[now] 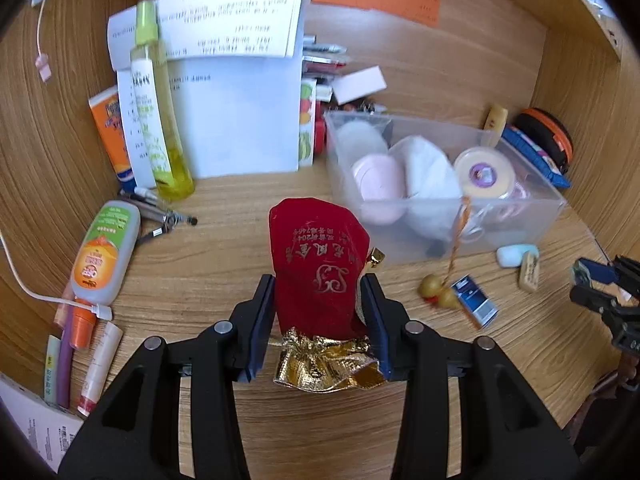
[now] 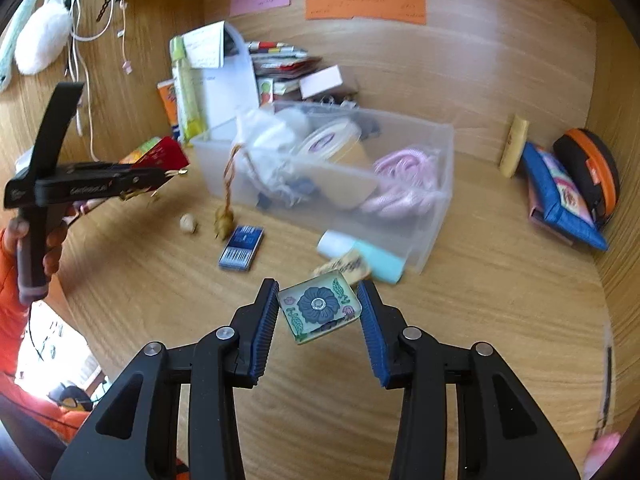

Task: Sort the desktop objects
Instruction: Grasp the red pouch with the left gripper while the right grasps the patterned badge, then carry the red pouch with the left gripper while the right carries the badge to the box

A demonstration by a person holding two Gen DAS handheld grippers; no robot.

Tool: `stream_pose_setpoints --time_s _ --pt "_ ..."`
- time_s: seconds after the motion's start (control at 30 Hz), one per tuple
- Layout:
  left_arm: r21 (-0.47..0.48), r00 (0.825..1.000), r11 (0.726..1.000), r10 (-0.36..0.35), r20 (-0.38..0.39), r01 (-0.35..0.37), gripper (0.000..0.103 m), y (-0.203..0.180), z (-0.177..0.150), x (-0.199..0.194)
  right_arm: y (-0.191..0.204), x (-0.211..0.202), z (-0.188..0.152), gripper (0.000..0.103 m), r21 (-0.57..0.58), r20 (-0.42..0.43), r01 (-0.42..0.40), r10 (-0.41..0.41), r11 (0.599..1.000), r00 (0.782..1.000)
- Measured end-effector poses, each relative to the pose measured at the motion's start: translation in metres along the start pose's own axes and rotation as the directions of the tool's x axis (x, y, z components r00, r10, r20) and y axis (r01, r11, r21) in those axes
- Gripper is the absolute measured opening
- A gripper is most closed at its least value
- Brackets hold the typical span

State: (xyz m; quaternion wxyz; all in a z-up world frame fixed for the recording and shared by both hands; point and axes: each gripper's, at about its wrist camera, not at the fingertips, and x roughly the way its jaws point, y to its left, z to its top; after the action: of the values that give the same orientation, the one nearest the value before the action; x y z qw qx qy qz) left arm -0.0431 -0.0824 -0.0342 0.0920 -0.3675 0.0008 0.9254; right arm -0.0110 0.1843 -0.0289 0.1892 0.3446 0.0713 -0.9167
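Note:
My left gripper (image 1: pixel 318 292) is shut on a red velvet pouch (image 1: pixel 316 264) with a gold foil mouth, held above the wooden desk in front of the clear plastic bin (image 1: pixel 552 200). It also shows in the right wrist view (image 2: pixel 160 174), at left, with the pouch (image 2: pixel 164 156). My right gripper (image 2: pixel 319 304) is shut on a small square glass tile (image 2: pixel 318 306) with a blue flower, held above the desk near the bin's (image 2: pixel 440 148) front corner. In the left wrist view the right gripper (image 1: pixel 588 280) is at the far right edge.
The bin holds pads, a round tin (image 1: pixel 484 172) and pink cord (image 2: pixel 404 184). On the desk lie a gold gourd charm (image 1: pixel 438 292), a blue card packet (image 2: pixel 242 248), a mint eraser (image 2: pixel 368 260), bottles (image 1: pixel 104 252) and papers (image 1: pixel 236 120) at left, and pouches (image 2: pixel 560 196) at right.

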Motion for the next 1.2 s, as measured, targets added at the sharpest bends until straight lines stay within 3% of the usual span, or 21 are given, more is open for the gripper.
stream_pose_setpoints --time_s 0.53,0.87,1.2 --pt "0.015 0.988 0.994 -0.111 0.103 0.11 0.042 -0.041 0.049 -0.009 -0.027 -0.005 0.061 0.037 -0.051 0.138 0.032 -0.025 0.998 0.99" --pt "0.034 0.977 0.983 -0.185 0.102 0.183 0.042 -0.062 0.083 0.012 -0.045 0.028 0.087 0.037 -0.032 0.12 0.02 -0.016 0.999 0.993" --pt "0.064 0.976 0.975 -0.216 0.027 0.214 0.042 -0.075 0.114 0.056 -0.067 0.065 0.108 0.037 0.001 0.057 0.041 -0.041 0.999 0.998"
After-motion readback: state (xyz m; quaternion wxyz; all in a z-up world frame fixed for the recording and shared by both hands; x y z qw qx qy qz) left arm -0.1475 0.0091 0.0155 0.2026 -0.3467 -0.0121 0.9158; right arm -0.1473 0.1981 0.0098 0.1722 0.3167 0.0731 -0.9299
